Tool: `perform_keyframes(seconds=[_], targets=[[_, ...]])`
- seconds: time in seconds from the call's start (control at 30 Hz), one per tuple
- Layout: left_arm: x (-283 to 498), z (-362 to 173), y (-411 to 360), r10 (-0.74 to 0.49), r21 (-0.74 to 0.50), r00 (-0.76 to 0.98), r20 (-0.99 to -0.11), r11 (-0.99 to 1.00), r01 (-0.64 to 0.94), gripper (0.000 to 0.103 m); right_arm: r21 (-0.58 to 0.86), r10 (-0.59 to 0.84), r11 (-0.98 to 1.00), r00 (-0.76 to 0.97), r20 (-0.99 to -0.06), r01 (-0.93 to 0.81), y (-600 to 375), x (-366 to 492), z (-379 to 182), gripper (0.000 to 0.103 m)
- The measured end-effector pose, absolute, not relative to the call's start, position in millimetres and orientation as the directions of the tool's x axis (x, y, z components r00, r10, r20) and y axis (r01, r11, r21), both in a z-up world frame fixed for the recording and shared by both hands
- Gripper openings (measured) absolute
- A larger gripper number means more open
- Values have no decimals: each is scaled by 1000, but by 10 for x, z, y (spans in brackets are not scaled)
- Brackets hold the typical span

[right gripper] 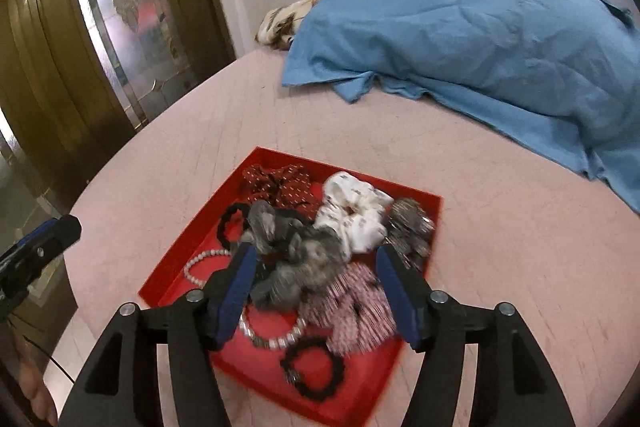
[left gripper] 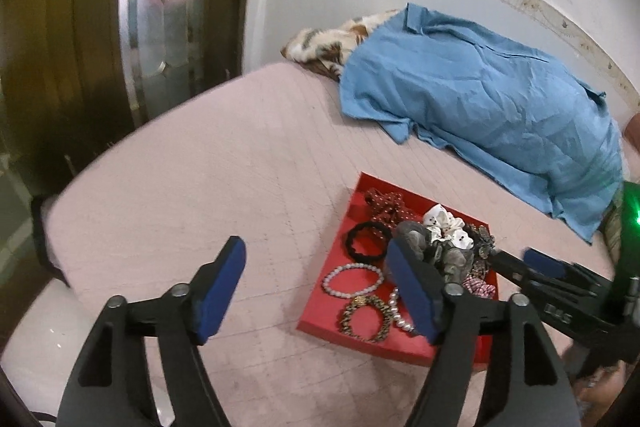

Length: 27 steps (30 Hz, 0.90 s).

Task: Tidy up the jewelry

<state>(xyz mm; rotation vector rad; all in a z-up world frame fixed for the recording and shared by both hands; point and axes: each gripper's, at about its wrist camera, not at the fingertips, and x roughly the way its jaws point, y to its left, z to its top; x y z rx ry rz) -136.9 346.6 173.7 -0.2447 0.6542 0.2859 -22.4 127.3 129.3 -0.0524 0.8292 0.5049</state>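
A red tray (right gripper: 176, 271) lies on the pink bed and holds scrunchies and bracelets; it also shows in the left wrist view (left gripper: 352, 337). My right gripper (right gripper: 316, 291) is open, low over the tray, with a grey scrunchie (right gripper: 288, 259) between its fingers. A white scrunchie (right gripper: 352, 215), a dark red dotted scrunchie (right gripper: 276, 183), a pink striped scrunchie (right gripper: 356, 307), a pearl bracelet (left gripper: 352, 279) and a black hair tie (left gripper: 366, 239) lie in the tray. My left gripper (left gripper: 316, 291) is open and empty, at the tray's left edge.
A blue sheet (right gripper: 480, 39) covers a heap at the back of the bed (left gripper: 200, 167), with a patterned blanket (left gripper: 324, 41) showing beneath it. A wooden door with a glass panel (right gripper: 100, 27) stands to the left, past the bed's edge.
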Motion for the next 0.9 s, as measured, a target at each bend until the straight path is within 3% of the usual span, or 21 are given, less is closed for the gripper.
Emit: perform_keyframes(seconds=[0.23, 0.3, 0.57, 0.9], targets=[[-1699, 1900, 3219, 306, -1, 785, -538, 931, -364, 85, 165, 383, 905, 579, -720, -393, 844, -687, 1268, 67], [-1801, 1961, 3177, 338, 16, 797, -500, 924, -382, 95, 159, 375, 909, 587, -718, -386, 765, -842, 1259, 67], [-2315, 2325, 3102, 501, 63, 821, -273, 861, -504, 103, 135, 367, 911, 619, -694, -390, 639, -1313, 1328, 69], [-2588, 2332, 2828, 450, 105, 839, -306, 892, -440, 103, 122, 376, 913, 684, -625, -390, 534, -1749, 1464, 71]])
